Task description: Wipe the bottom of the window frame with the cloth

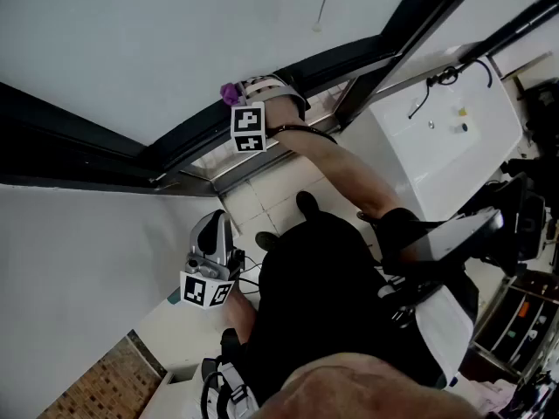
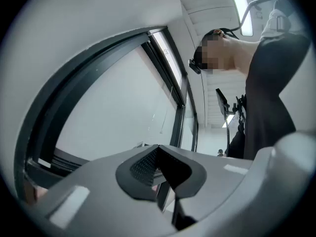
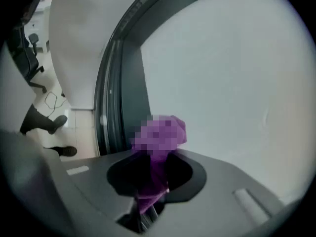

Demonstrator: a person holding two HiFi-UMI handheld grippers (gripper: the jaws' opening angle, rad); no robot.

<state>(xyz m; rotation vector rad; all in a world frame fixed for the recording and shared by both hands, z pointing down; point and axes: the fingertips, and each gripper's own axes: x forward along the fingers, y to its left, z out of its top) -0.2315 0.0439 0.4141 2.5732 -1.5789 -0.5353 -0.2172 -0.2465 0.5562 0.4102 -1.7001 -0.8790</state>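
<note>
Nearest the head camera, the person's dark-clothed torso (image 1: pixel 341 304) fills the lower middle of the head view, on the room side of the window frame (image 1: pixel 105 160).

Left tongs (image 1: pixel 217 230): held low and close to the body, well short of the window frame, with the marker cube (image 1: pixel 205 291) on their near end. In the left gripper view the left tongs (image 2: pixel 159 154) have their dark pads (image 2: pixel 143 164) drawn together, with nothing between them. That view looks up along the window frame (image 2: pixel 44 127).

Floor: pale tiles (image 1: pixel 262 203) run up to the foot of the window frame. Two dark shoes (image 1: pixel 306 203) stand on them, just short of the frame.

Right arm (image 1: pixel 349 168): stretched out from the body to the window frame.

Right tongs (image 1: pixel 244 94): at the frame's bottom rail, their marker cube (image 1: pixel 249 129) facing the camera. In the right gripper view the right tongs (image 3: pixel 150 181) are clamped on the purple cloth (image 3: pixel 155 154), which bunches out past the tips.

Cloth: in the head view the purple cloth (image 1: pixel 230 92) sits at the far edge of the dark bottom rail, where the rail meets the pale pane (image 1: pixel 157 33). Actual contact with the rail cannot be confirmed. In the right gripper view the window frame (image 3: pixel 123 83) stands just left of the cloth.

A white cabinet (image 1: pixel 445 138) stands against the right-hand stretch of the window frame.
</note>
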